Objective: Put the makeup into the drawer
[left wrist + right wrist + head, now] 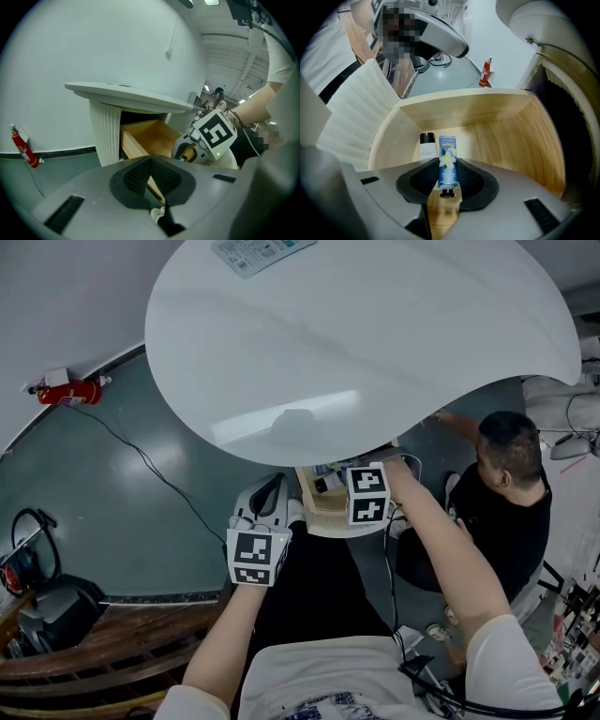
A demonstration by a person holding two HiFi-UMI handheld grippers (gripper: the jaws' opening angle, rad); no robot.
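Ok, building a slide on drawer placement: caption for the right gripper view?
Right gripper holds a blue flower-print tube over the open wooden drawer, where a white black-capped tube lies.

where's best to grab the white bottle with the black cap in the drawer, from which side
Across the body of the white bottle, below its black cap, from straight above: it seems to lie flat on the drawer floor. The right hand-held gripper, shut on the blue tube, crowds its right side.
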